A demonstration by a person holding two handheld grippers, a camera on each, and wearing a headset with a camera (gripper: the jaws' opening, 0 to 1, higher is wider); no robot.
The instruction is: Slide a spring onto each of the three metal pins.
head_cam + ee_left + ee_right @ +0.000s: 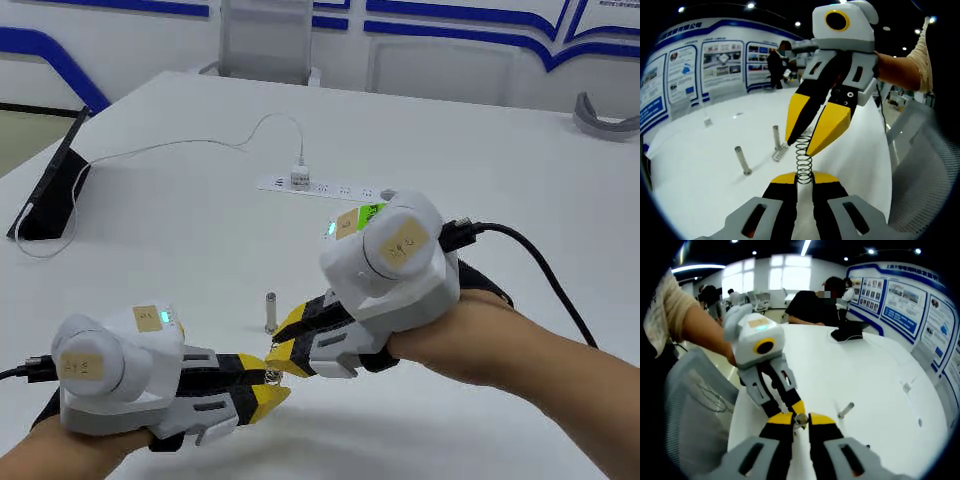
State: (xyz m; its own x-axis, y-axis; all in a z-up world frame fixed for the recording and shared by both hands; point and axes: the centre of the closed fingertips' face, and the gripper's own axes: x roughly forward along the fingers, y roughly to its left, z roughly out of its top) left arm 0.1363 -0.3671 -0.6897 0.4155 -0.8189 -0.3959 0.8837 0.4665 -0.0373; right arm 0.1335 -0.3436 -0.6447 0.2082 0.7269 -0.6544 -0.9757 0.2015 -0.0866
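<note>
Head view: my left claw [266, 384], a white plastic shell with black jaws tipped in yellow, meets my right claw [278, 350] tip to tip over the smooth white table [200, 230]. Between the tips glints the coiled steel-wire spring [270, 375]. Just beyond stands a slim round grey metal pin [270, 312], upright. Farther off lies a flat white power strip [320, 186].

Left gripper view: my left claw [804, 178] is clamped on the near end of the spring [803, 161]. Its open coils run straight to my right claw [802, 145], whose tapered tips pinch the far end. To the left stand a bare pin [742, 161] and a farther pin [776, 137] with a second spring [780, 153] at its foot.

Right gripper view: my right claw [800, 421] grips the spring [800, 419], seen end-on as a small ring, with my left claw [796, 409] facing it. A pin [846, 410] stands on the table to the right.
</note>
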